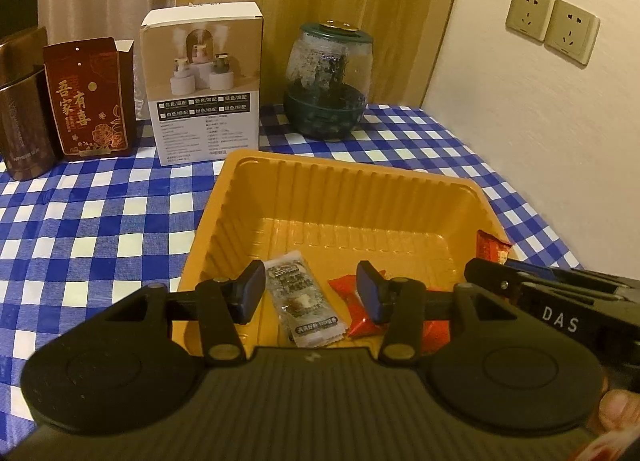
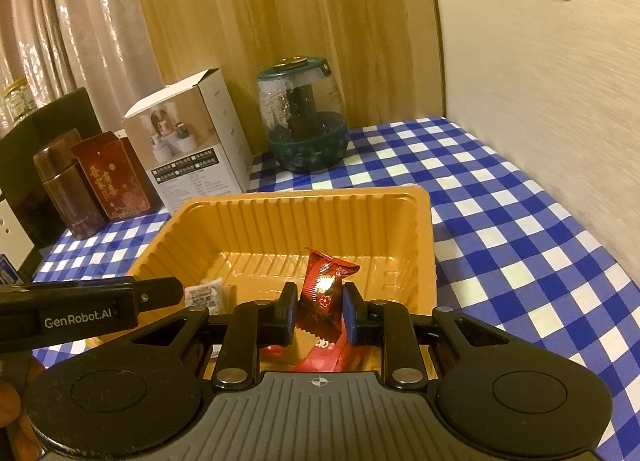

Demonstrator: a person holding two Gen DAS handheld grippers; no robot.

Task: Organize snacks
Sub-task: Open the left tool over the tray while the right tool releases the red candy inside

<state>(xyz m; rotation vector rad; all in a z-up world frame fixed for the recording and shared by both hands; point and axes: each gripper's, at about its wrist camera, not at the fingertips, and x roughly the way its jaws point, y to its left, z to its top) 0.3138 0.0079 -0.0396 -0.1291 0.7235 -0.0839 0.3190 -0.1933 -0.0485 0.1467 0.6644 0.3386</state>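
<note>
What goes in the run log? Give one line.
left gripper: open over silver packet | right gripper: shut on red snack | tray: partly filled

"DAS" on right tongs (image 1: 560, 321) | "GenRobot.AI" on left tongs (image 2: 80, 315) | "吾家有喜" on red box (image 1: 88, 101)

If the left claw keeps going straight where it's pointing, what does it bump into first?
Probably the clear-and-white snack packet lying in the yellow tray, right between the open left claw fingers. A red packet lies beside it; depth is hard to judge.
</note>
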